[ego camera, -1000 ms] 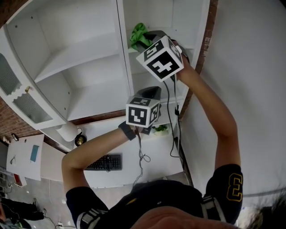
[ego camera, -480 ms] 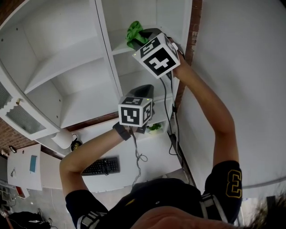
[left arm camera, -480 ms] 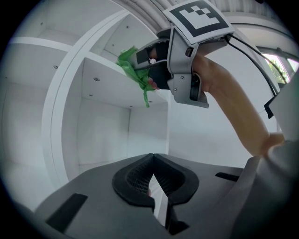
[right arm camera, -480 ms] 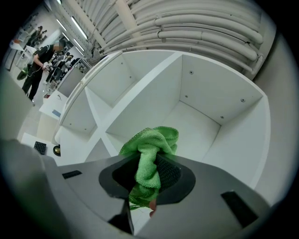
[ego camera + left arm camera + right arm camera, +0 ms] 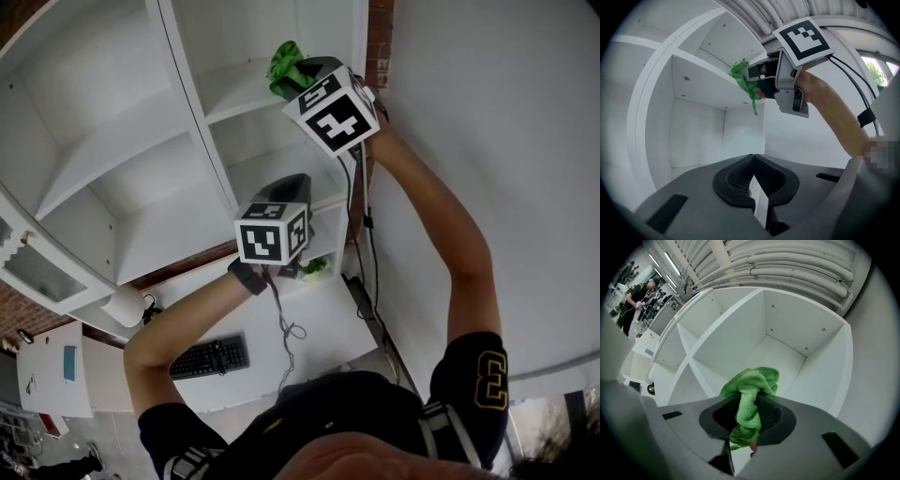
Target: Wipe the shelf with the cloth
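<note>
- Left of the upright divider [image 5: 192, 122], the bays of the white shelf unit [image 5: 103, 178] stand bare. I see no mark or dust on them, so nothing tells me whether they have been wiped.
- Just right of the divider, at its lower part, my left gripper [image 5: 298, 180] points into a lower bay with its jaws pressed together on nothing. It touches no board and, as far as I can see, takes no part in the wipe.
- Higher up and right of the divider, the green cloth [image 5: 286, 64] is bunched at the front edge of the shelf [image 5: 239, 94]. My right gripper [image 5: 307, 73] pinches it at the middle, with a wad sticking out ahead of the jaws and a tail hanging below.
- In the left gripper view the cloth looks to be against the board's front edge. Whether it presses on the top surface I cannot tell.
- The right gripper view looks past the cloth into the deep bay right of the divider. The bay's floor, back and side wall lie ahead of the cloth, apart from it.
- My reading is that the pick-up is done, since the cloth is in hand and at the shelf. The wipe itself is at its start at best, with the sweep along the board and into the back corner left to do.
- Farthest right of the divider, a plain white wall [image 5: 487, 141] runs beside the unit, near my right forearm [image 5: 441, 225].
</note>
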Demonstrator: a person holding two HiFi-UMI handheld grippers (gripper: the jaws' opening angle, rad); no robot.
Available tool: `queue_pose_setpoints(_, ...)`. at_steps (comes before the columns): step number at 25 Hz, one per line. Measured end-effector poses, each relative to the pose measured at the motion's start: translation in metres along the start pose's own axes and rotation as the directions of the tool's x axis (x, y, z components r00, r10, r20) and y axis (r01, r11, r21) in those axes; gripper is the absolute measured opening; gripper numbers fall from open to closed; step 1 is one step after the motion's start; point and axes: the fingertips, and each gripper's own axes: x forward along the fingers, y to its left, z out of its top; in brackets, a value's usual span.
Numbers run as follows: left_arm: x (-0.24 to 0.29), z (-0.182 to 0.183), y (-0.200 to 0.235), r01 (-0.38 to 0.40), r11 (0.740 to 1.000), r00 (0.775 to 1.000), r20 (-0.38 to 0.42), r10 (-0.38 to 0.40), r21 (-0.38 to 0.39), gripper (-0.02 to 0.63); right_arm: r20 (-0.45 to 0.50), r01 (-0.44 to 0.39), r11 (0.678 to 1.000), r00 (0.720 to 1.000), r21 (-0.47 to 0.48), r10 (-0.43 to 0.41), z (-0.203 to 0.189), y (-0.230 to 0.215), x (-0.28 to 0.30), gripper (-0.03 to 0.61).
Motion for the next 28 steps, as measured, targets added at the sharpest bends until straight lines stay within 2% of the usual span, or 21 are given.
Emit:
queue_pose_setpoints(10,0.002,-0.006,-0.001,0.009,1.000,1.000,-0.020,-0.009,0.002,0.011,-0.024,0.047,0.999,0.999,0.027,-0.046,-0.019,-0.022,-0.007,0.074)
queue_pose_setpoints(17,-0.006,-0.010,0.013,-0.035,0.999,0.999,-0.030,0.035,0.001,0.011,-0.021,0.063,0.996,0.998,0.068,-0.062,-0.032,-0.038,-0.011,0.075)
queue_pose_setpoints(24,-0.017,-0.021,0.027,-0.071,0.998,0.996,-0.054,0.070,-0.004,0.011,0.019,0.114,0.988,0.993,0.102,-0.117,-0.032,-0.040,-0.013,0.074)
queue_pose_setpoints(26,-0.021,-0.023,0.030,-0.082,0.996,0.996,-0.040,0.083,0.033,0.011,0.034,0.135,0.984,0.990,0.114,-0.140,-0.032,-0.039,-0.014,0.075)
queue_pose_setpoints(28,-0.030,-0.026,0.030,-0.096,0.985,0.995,-0.007,0.098,0.146,0.011,0.046,0.157,0.980,0.985,0.123,-0.164,-0.032,-0.037,-0.017,0.075)
